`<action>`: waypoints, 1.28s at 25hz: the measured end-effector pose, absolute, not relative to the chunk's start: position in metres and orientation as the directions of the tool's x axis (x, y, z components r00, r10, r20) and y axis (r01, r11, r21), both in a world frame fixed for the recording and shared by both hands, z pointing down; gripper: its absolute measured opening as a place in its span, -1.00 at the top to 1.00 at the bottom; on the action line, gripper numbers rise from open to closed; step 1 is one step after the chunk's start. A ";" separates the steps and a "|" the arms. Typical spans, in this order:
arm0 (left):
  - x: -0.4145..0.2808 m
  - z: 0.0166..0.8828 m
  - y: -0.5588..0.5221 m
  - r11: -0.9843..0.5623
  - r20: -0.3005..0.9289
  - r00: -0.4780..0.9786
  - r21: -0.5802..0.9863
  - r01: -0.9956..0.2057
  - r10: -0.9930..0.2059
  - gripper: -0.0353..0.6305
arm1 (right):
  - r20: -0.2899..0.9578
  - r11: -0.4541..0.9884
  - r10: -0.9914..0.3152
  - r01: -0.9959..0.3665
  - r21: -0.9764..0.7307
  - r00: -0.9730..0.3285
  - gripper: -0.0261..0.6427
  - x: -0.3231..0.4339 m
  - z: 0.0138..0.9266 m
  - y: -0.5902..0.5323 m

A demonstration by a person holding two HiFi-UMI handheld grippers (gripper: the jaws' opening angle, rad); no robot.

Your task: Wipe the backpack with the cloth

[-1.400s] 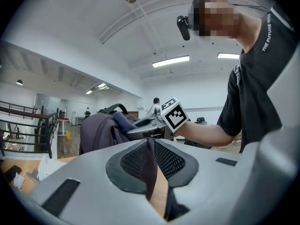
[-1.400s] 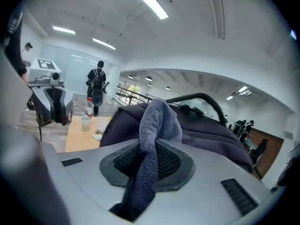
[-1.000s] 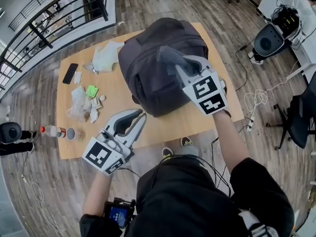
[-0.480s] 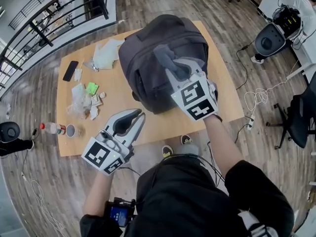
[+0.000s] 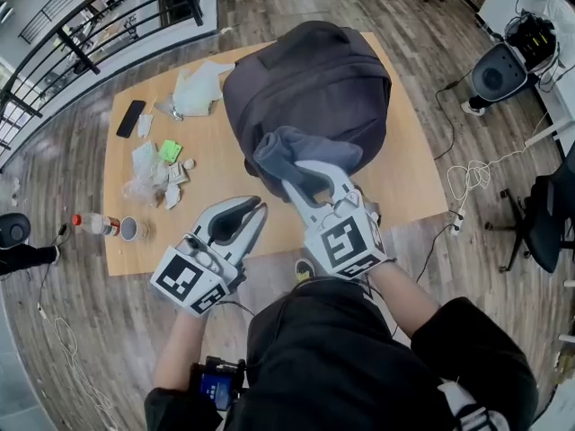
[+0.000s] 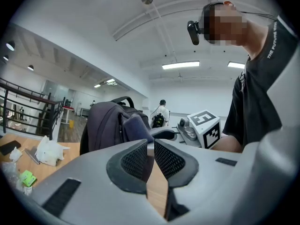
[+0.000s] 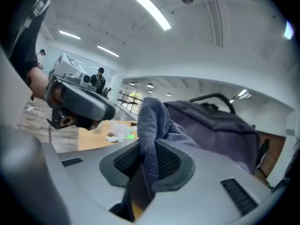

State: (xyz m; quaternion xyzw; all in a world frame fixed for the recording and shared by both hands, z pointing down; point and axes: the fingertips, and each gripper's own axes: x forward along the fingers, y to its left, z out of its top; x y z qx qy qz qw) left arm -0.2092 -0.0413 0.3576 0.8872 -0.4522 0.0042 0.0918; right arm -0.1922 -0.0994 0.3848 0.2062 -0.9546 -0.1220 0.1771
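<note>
The wooden surface (image 5: 225, 178) carries clutter across its 9 o'clock half: a dark phone (image 5: 131, 118), a crumpled white bag (image 5: 196, 90), a green packet (image 5: 168, 151) among clear wrappers (image 5: 144, 185), and at 8 o'clock a red-capped bottle (image 5: 90, 224) lying beside a small cup (image 5: 131, 229). All of it sits well apart from the backpack (image 5: 314, 79). The backpack is dark grey, stands toward 1 o'clock on the surface, and has nothing resting against it but the cloth. On the floor at 3 o'clock are a round grey device (image 5: 497, 72) and loose white cables (image 5: 472, 180).

The right gripper (image 5: 310, 180) is clenched on the grey-blue cloth (image 5: 287, 151). Its own view shows a fold pinched between the pads and rising above the gripper (image 7: 149, 161). The cloth (image 7: 152, 121) hangs over the backpack's 6 o'clock side; firm contact cannot be confirmed.

The left gripper (image 5: 259, 208), at 8 o'clock of the right one, hovers above the near edge. Its jaws are drawn to a thin slit with nothing inside (image 6: 151, 149).

Both marker cubes bear black-and-white squares. The person's black sleeve (image 6: 262, 78) reads "THE FUTURE"; the rest is unreadable.
</note>
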 end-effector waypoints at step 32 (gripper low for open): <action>-0.186 0.372 -0.047 -0.620 0.120 0.644 0.184 -0.763 -0.756 0.72 | 0.727 0.991 -0.132 -0.082 0.104 -0.674 0.70 -0.163 0.655 -0.087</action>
